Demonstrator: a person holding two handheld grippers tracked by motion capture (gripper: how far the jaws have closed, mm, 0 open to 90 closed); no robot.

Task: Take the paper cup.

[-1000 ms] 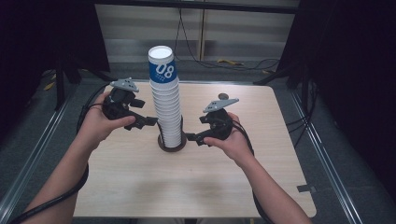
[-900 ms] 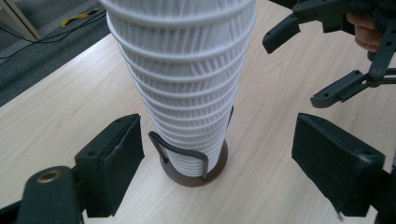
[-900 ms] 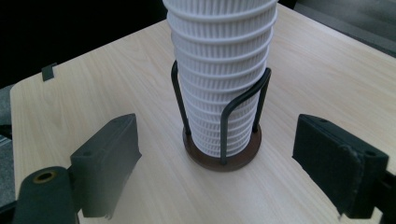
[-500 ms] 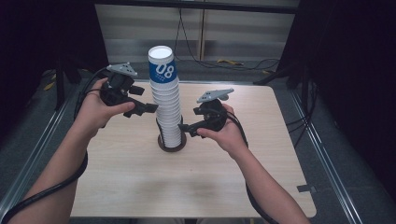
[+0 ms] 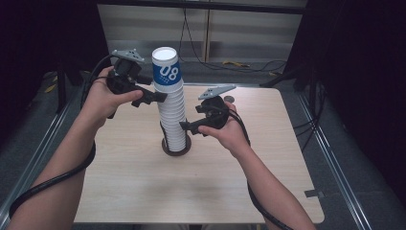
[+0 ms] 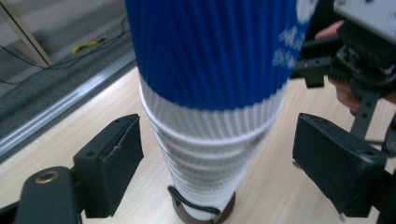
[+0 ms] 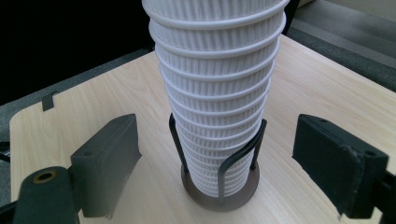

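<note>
A tall stack of white ribbed paper cups [image 5: 173, 117] stands upside down in a black wire holder [image 5: 176, 147] on the table's middle. The top cup [image 5: 166, 72] is blue with "08" on it. My left gripper [image 5: 160, 97] is open at the stack's upper left; its pads [image 6: 114, 158] flank the white cups just under the blue cup [image 6: 210, 51], not touching. My right gripper [image 5: 184, 127] is open at the stack's lower right; its pads [image 7: 336, 158] stand either side of the lower cups [image 7: 217, 107] above the holder [image 7: 219, 186]. The left gripper view also has my right gripper [image 6: 359, 60] behind the stack.
The pale wooden table [image 5: 268, 163] has a small dark round object [image 5: 229, 99] near its back edge. Metal rails run along both sides, and cables with a yellow item [image 5: 234, 63] lie on the floor behind.
Both hands have risen. My left gripper went up to just below the blue cup, and my right gripper moved up and in toward the stack.
</note>
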